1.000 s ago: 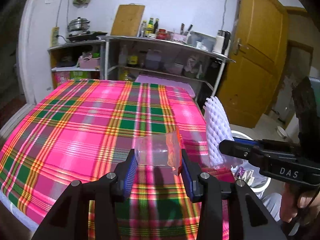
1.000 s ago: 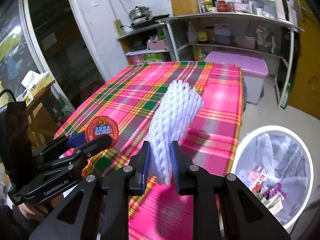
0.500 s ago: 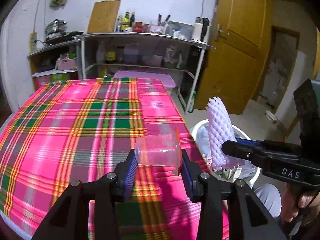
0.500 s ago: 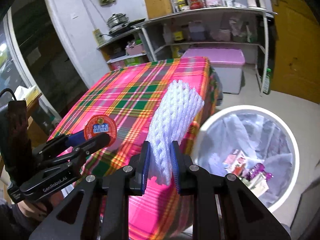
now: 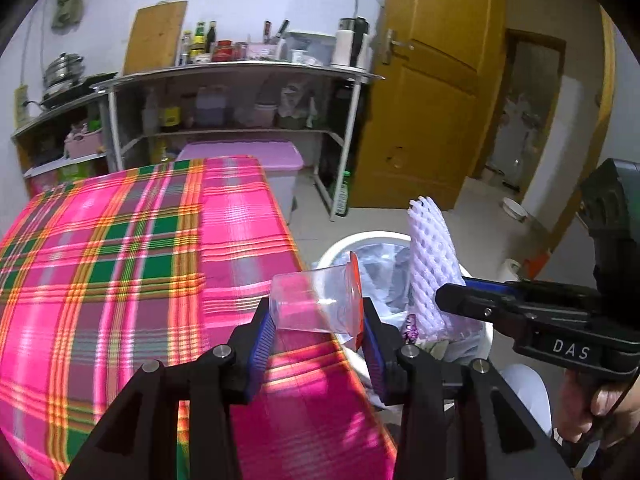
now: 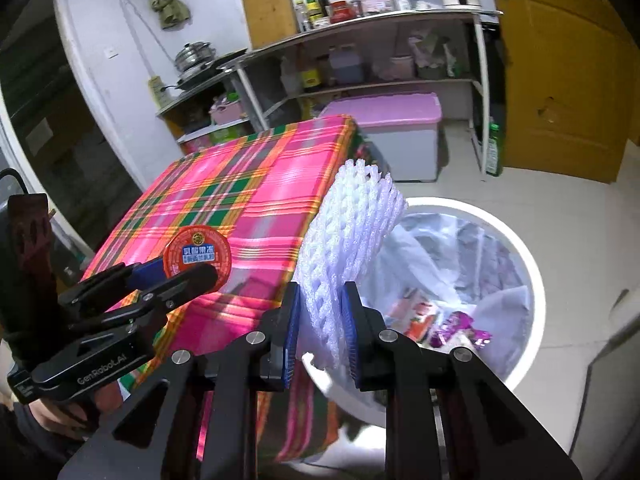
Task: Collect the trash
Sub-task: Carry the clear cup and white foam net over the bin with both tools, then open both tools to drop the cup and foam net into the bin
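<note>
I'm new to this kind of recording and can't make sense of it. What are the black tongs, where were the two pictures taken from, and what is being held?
There is no robot here: a person holds one black two-finger gripper in each hand, with a camera on each looking along its fingers. The left gripper, seen from its own camera, is shut on a clear plastic cup with a red foil lid. The right gripper is shut on a white foam fruit net. Both are near the edge of the table's pink plaid cloth, beside a white round bin lined with a plastic bag that already holds wrappers.
</note>
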